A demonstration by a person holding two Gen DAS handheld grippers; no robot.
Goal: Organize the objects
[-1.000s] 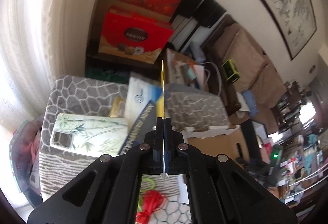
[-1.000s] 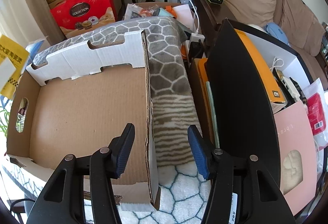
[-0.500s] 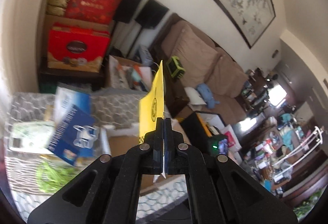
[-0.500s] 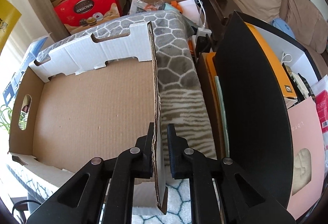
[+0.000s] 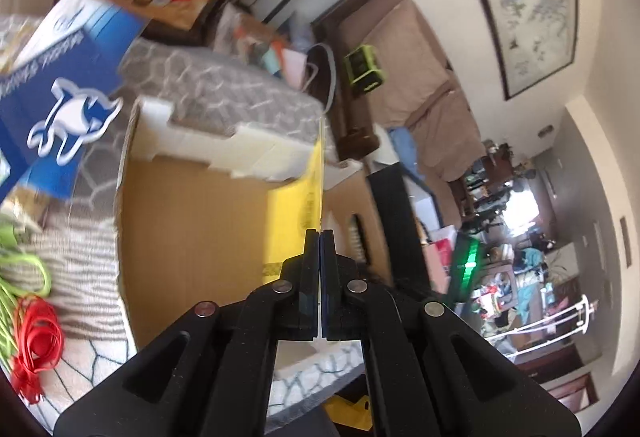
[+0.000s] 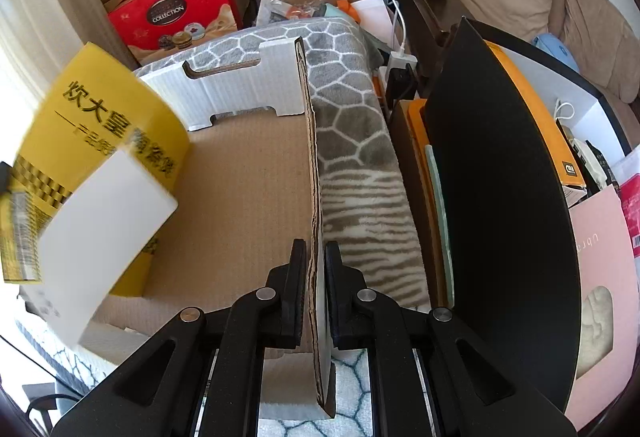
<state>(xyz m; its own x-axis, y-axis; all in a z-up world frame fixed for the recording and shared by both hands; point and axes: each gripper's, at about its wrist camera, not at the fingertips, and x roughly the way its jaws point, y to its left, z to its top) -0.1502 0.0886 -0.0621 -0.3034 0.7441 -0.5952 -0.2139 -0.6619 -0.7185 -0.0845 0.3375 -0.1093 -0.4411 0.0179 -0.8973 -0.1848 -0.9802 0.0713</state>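
My left gripper (image 5: 320, 237) is shut on a flat yellow packet (image 5: 308, 193), seen edge-on, held over the open cardboard box (image 5: 192, 229). In the right wrist view the yellow packet (image 6: 96, 157) with black characters and a white label hangs tilted inside the left part of the box (image 6: 248, 205). My right gripper (image 6: 316, 257) is shut on the box's right side wall (image 6: 312, 165), one finger on each side of it.
A blue and white box (image 5: 60, 85) and red and green cords (image 5: 32, 321) lie left of the cardboard box on the patterned blanket (image 6: 352, 141). A black panel (image 6: 500, 177) and orange boxes stand to the right. Red gift boxes (image 6: 172, 13) are stacked behind.
My left gripper has swung the yellow packet down and over the cardboard box. My right gripper has closed from open onto the box's right wall and holds it.
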